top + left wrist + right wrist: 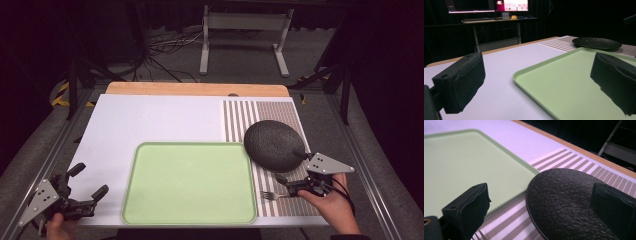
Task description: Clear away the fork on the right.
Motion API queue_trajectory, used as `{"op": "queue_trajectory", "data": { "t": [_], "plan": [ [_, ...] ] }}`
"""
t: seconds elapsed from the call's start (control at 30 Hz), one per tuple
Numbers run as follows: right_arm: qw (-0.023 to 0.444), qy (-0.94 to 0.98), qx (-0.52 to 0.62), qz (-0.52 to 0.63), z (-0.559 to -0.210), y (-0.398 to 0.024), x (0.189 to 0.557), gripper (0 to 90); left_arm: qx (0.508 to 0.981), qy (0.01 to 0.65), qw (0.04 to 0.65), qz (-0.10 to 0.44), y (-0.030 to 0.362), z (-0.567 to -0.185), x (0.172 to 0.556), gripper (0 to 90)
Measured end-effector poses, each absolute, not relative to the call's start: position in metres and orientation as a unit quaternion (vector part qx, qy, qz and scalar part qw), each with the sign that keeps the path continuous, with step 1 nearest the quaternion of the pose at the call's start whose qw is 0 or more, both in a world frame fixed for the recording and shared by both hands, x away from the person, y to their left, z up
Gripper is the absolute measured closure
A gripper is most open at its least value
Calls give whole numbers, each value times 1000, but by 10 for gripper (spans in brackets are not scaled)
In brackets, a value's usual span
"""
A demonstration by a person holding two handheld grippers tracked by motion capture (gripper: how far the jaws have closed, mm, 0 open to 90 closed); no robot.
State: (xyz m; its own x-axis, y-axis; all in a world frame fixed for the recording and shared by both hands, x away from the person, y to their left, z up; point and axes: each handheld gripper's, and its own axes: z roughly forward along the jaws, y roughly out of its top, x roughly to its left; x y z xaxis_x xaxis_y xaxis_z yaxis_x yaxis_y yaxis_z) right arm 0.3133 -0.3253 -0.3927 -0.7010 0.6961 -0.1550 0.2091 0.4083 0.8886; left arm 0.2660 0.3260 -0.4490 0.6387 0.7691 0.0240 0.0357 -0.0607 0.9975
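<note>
At the right edge of the bench, the right gripper is hovering with its jaws wide apart and nothing between them, just beside the near rim of the plate. The plate, dark and rough-surfaced, is sitting on the striped mat, its left edge touching or just overlapping the corner of the green tray; which of the two is hard to tell. In the right gripper view the plate is lying between the open jaws, so the gripper is lining up on it. A fork is lying on the mat just below the right gripper, near the hand.

The left gripper is also standing wide and empty, resting near the tray's left side.

The step in hand looks like the approach to the plate, probably to move it onto the tray. The next move is calling for the right gripper to come down over the rim and pinch it. The rim is thin and low, so the jaws need to straddle it squarely.
</note>
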Motion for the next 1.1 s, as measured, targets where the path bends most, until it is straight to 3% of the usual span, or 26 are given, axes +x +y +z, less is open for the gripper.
{"op": "queue_trajectory", "data": {
  "t": [0.67, 1.1],
  "plan": [
    [232, 871, 262, 344, -359, -326, 323, 40, 665, 302, 614, 299, 327, -449, 266, 3],
    [196, 910, 232, 281, -356, -326, 327, 83, 668, 301, 613, 296, 326, -449, 266, 3]
  ]
}}
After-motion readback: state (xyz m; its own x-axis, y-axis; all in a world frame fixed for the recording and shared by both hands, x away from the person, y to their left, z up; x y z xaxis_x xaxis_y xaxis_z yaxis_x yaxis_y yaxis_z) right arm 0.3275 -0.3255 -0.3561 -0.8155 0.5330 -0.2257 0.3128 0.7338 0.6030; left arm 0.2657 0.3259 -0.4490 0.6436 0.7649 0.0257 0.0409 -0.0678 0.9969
